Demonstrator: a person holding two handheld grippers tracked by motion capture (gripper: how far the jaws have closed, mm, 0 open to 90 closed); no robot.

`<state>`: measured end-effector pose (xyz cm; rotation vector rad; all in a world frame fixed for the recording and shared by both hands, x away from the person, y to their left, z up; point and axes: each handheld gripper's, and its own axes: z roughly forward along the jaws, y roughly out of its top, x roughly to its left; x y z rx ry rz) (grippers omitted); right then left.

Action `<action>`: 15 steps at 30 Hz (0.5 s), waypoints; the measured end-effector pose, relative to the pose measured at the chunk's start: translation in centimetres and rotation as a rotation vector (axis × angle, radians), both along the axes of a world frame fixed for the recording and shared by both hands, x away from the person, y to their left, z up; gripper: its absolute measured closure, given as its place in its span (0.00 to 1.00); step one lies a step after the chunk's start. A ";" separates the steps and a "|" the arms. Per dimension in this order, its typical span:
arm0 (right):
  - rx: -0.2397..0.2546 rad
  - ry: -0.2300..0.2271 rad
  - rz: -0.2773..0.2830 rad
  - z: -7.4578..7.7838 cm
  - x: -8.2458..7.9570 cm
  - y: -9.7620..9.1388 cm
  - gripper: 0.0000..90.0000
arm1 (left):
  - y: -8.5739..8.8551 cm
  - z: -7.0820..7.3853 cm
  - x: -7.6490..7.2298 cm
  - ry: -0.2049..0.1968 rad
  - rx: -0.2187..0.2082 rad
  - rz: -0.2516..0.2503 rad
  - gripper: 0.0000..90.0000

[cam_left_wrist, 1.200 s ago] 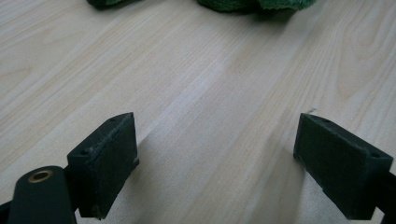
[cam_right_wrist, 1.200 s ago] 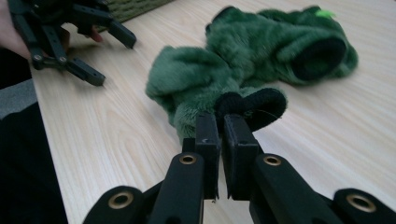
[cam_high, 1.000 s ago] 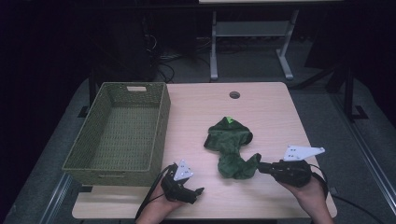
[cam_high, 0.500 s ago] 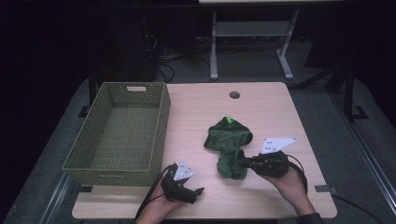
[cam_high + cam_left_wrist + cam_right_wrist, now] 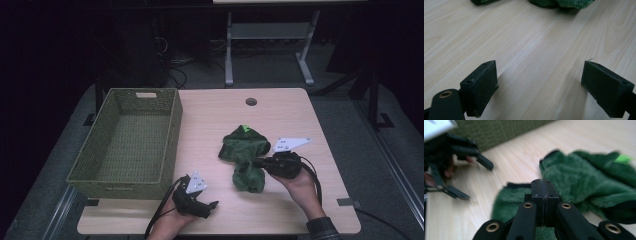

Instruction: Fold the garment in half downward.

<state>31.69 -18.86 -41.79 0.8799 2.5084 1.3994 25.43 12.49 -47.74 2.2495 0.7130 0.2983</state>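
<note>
A crumpled green fleece cloth (image 5: 243, 149) with a bright green tag lies on the wooden table (image 5: 280, 107), right of centre. My right gripper (image 5: 256, 162) reaches in from the right, its tips over the cloth's lower fold. In the right gripper view the right gripper (image 5: 544, 192) has just been closing; its pads meet flat, no cloth visible between them, and green cloth (image 5: 586, 178) lies beneath and beyond. My left gripper (image 5: 214, 205) rests near the front edge. Seen in its own view, the left gripper (image 5: 540, 82) is open over bare wood, the cloth (image 5: 559, 3) far ahead.
A woven green basket (image 5: 172, 135) stands on the table's left half with nothing in it; its wall (image 5: 499, 130) is behind the left gripper (image 5: 477, 181) in the right gripper view. A round cable hole (image 5: 251, 101) sits near the far edge.
My right gripper has slid left from the table's right side until its tips are over the green cloth. The left gripper and the cloth have stayed put.
</note>
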 end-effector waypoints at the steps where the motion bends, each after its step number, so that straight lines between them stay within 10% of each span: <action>1: -0.010 0.018 0.008 -0.7 0.4 0.4 0.99 | 0.0 0.0 0.0 -0.001 0.001 0.000 0.14; 15: -0.148 0.130 0.062 -4.0 1.2 3.8 1.00 | 0.0 0.0 0.0 -0.001 -0.001 0.000 0.14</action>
